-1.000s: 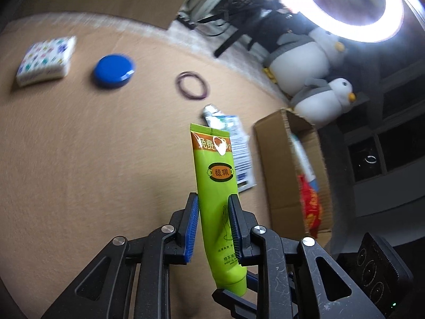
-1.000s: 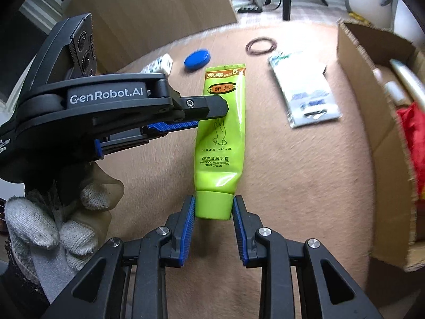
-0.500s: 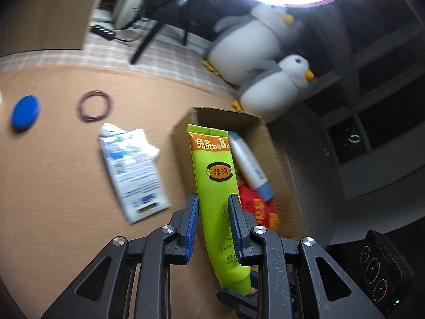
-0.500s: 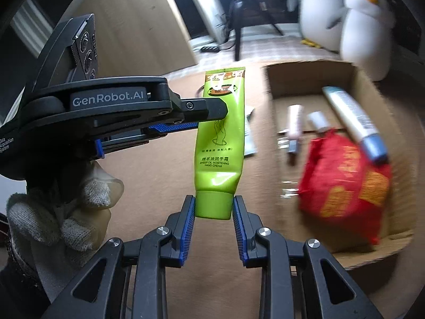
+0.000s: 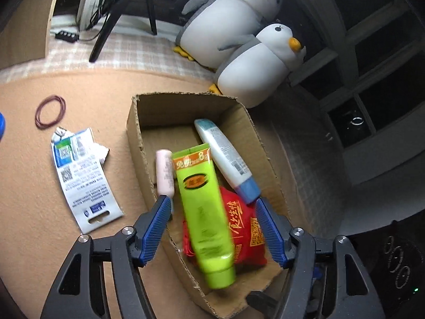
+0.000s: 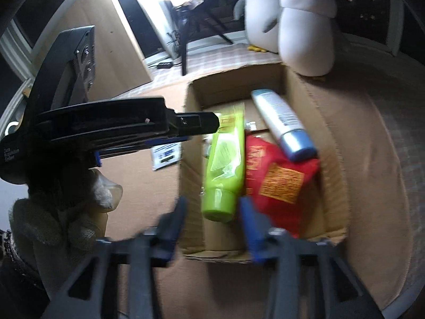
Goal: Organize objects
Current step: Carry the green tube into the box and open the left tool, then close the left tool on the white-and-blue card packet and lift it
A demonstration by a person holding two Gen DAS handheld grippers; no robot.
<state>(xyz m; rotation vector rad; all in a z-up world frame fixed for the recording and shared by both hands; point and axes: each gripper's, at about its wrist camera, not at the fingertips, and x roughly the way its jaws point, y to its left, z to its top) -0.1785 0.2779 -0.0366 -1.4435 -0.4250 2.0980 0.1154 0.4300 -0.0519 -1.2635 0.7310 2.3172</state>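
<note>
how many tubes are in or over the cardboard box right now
3. The green tube lies between the opening claws, over the red packet; the pink tube lies by the box's left wall; the white tube with blue cap lies to the right. More may be hidden underneath.

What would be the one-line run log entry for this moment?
step: drop into cardboard box | green hand cream tube: released, blurred | left gripper jaws: opening | right gripper jaws: opening

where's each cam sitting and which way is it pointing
Left wrist: on the left tool, tilted down into the cardboard box; its blue pads, opening, stand clear of the green tube.
Right wrist: on the right tool, tilted down at the box from its near end; shows its own blurred opening pads, the left tool from the side and a gloved hand.
Shared: box, green tube, red packet, white and blue tube, penguin toys.
</note>
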